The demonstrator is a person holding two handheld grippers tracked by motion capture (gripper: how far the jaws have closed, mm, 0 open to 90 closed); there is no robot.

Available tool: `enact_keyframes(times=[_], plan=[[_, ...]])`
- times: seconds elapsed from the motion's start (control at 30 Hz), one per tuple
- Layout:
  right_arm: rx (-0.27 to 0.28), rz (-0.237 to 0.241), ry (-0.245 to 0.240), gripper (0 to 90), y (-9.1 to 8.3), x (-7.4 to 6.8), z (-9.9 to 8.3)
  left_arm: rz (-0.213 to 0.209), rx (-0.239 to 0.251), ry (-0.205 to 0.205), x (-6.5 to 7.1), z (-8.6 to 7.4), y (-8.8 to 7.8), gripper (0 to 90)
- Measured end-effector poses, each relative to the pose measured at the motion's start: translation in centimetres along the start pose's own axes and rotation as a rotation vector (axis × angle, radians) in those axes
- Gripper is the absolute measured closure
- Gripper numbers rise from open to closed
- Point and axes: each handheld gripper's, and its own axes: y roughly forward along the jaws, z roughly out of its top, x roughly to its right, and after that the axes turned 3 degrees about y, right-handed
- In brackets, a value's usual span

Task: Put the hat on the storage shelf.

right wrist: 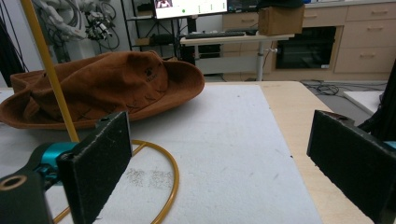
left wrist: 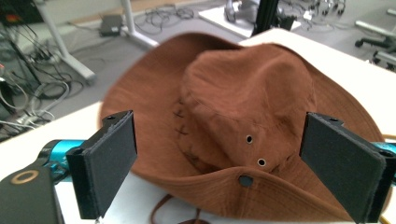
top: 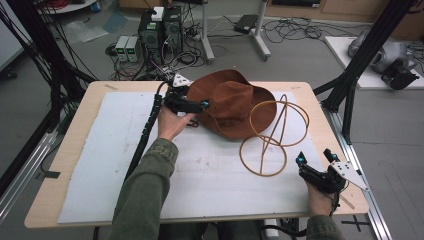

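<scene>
Where the person's forearms enter at the near edge of the table (top: 70,165), the right gripper (top: 314,159) hovers low over the white mat (top: 100,165) at the near right corner, its jaws spread wide and holding nothing. Just beyond it stands a hat stand of yellow wire (top: 272,131), a ring flat on the mat with loops rising from it, one loop touching the hat's brim. Farther in, the left gripper (top: 200,104) sits at the left side of a brown hat (top: 235,100), jaws wide apart and empty, framing the crown and brim in the left gripper view (left wrist: 243,135). The hat lies at the far centre of the table, crown up, partly slumped. It looks like soft suede or felt, so probably light, floppy and not fragile; the brim edge nearest the left gripper seems the best place to pinch it. Beyond the table are floor cables and computer boxes (top: 160,30).
</scene>
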Motion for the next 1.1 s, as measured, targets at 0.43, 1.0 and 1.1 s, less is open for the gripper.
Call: enact_keyframes(times=[0.43,1.0,1.1], plan=[[-0.006,0.003,0.005,6.0,0.3,0.2,-0.1,-0.002,-0.047,-0.051,1.7,-2.4,5.0,13.0],[0.000,-0.008,0.023,5.9,0.3,0.5,0.0,0.002,-0.108,0.017,4.2,-4.2,8.0,12.5],[-0.004,-0.007,0.030,6.0,0.3,0.6,0.0,0.007,-0.117,0.031,4.1,-4.2,8.2,12.5]])
